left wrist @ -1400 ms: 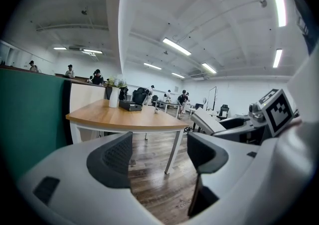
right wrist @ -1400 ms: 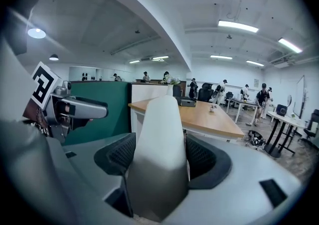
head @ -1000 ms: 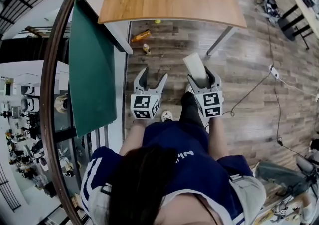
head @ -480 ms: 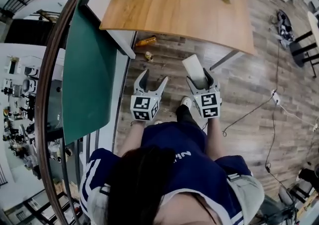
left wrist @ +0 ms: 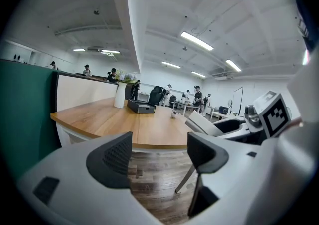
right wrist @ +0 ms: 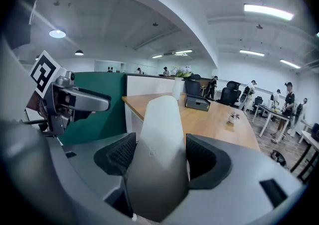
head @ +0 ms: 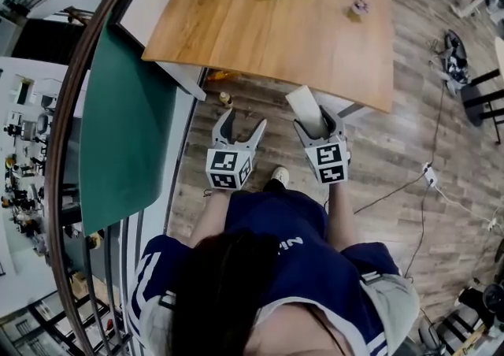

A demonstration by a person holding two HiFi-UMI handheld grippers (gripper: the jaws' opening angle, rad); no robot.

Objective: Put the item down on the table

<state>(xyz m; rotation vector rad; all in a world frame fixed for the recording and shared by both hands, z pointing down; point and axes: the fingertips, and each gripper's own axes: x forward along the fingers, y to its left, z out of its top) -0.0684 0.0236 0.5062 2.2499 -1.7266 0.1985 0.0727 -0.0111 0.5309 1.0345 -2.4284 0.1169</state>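
Item [right wrist: 158, 139], white and flat, is pinched by the right gripper [head: 318, 121], table [head: 276, 31] seen at 12 o'clock; left gripper [head: 242, 120], at its 9 o'clock, is spread and empty.

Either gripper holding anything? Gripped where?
Right gripper clamps the white flat item by its lower end, jaws on its two sides; the top sticks out beyond them. Left gripper is open, empty.

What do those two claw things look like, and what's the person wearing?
The left claw and right claw are pale grey forks, each with two dark ribbed pads. Behind each sits a white cube printed with black square markers. The person wears a dark blue short-sleeved top with white stripes.
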